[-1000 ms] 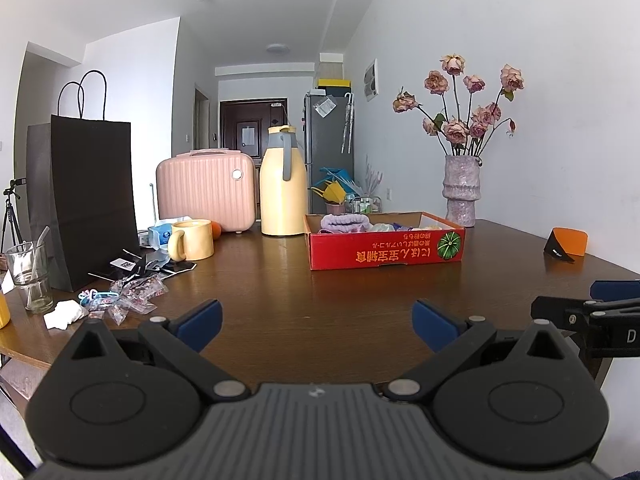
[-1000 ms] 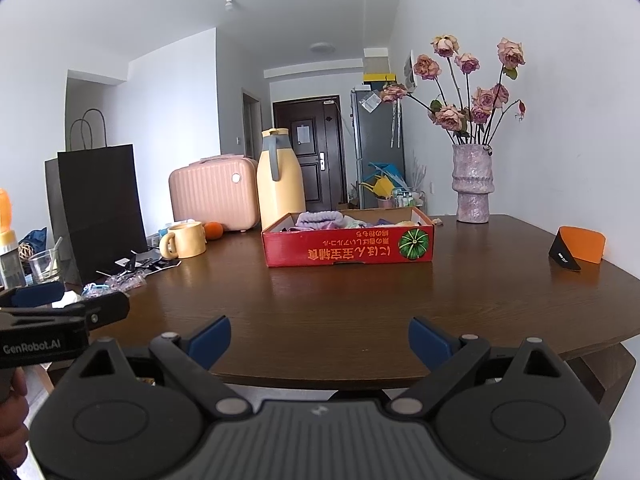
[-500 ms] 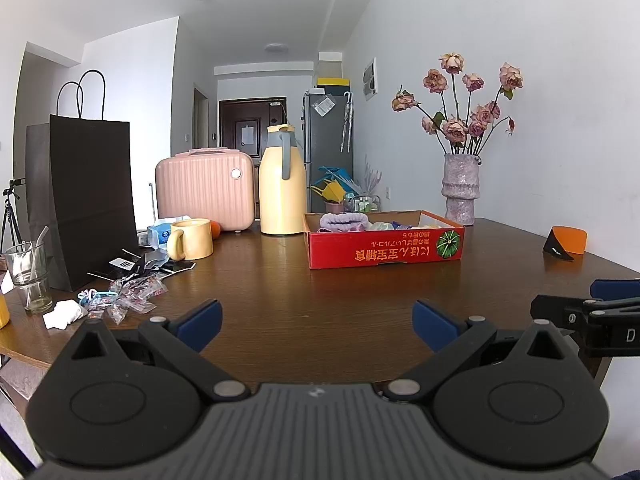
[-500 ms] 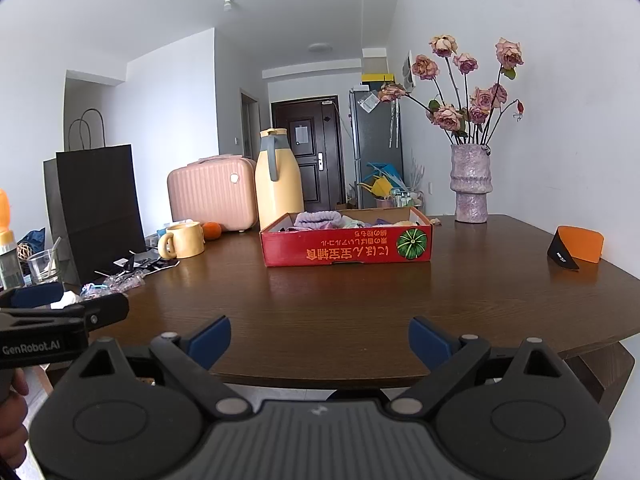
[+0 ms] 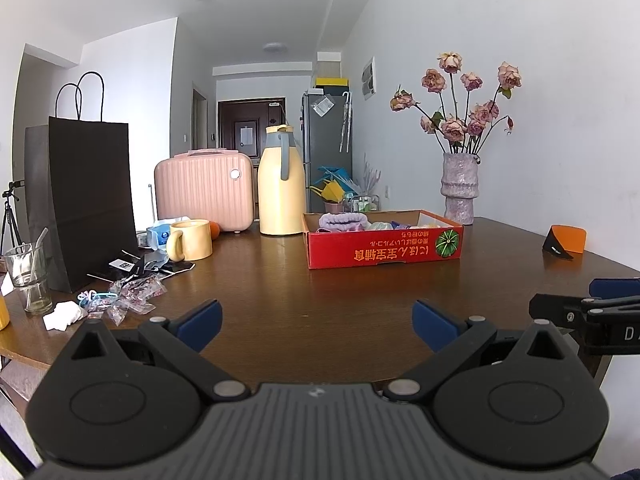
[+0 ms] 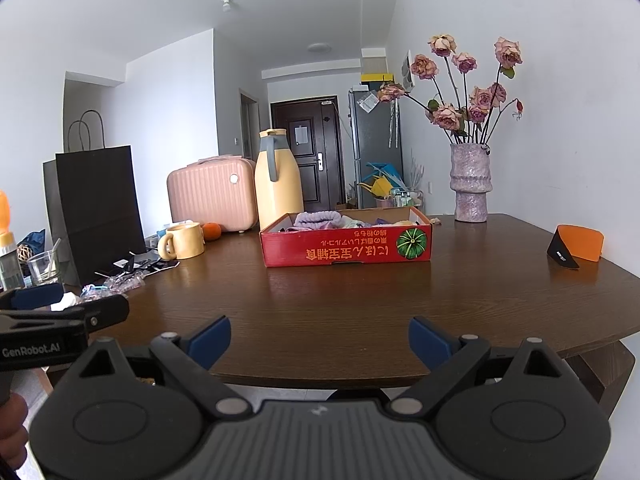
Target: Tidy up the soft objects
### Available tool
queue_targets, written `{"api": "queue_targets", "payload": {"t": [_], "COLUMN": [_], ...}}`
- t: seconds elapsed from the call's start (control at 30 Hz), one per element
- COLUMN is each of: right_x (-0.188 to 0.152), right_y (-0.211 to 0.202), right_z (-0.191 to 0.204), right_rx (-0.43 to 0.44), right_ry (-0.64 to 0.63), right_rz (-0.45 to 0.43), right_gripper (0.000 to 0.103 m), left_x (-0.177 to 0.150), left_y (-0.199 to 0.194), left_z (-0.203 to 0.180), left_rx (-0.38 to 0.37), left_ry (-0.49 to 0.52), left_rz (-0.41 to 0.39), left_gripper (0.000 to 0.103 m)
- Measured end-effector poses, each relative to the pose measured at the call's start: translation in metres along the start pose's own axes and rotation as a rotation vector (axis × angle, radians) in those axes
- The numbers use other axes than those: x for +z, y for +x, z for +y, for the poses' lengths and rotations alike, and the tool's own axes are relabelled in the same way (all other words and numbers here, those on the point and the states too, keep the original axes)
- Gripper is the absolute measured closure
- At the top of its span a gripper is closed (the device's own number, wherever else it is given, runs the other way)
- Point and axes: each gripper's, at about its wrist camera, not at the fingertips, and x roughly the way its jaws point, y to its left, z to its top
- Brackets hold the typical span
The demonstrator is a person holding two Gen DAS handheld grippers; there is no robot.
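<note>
A red cardboard box (image 5: 384,250) (image 6: 346,248) stands on the far half of the brown table (image 5: 300,300) (image 6: 360,300). Soft items lie inside it, among them a purple fluffy one (image 5: 342,221) (image 6: 318,218). My left gripper (image 5: 316,322) is open and empty, held at the table's near edge. My right gripper (image 6: 319,340) is open and empty, level with the near edge too. Each gripper shows at the side of the other's view, the right one in the left wrist view (image 5: 588,312) and the left one in the right wrist view (image 6: 60,320).
Behind the box stand a yellow thermos jug (image 5: 280,184), a pink case (image 5: 204,190) and a vase of dried roses (image 5: 459,188). At the left are a yellow mug (image 5: 190,239), a black paper bag (image 5: 90,204), a glass (image 5: 28,276) and small packets (image 5: 128,294). An orange-black item (image 5: 564,240) lies right.
Both views have shifted only slightly; the right gripper has crept a little towards the table. Both grippers stay open and empty.
</note>
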Motion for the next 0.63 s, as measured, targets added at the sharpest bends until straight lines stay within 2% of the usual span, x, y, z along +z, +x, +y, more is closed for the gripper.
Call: {"api": "queue_targets", "payload": {"t": [0.63], "right_x": [-0.0012], "right_y": [0.0006], "right_z": [0.0012], "right_rx": [-0.001], "right_ry": [0.008], "right_rz": [0.0], "right_gripper": [0.007], "left_x": [0.0014], "left_y": [0.0001], "left_z": [0.0011], "left_rx": [0.0], "left_ry": [0.001], "left_rz": [0.003], "left_gripper": [0.0]}}
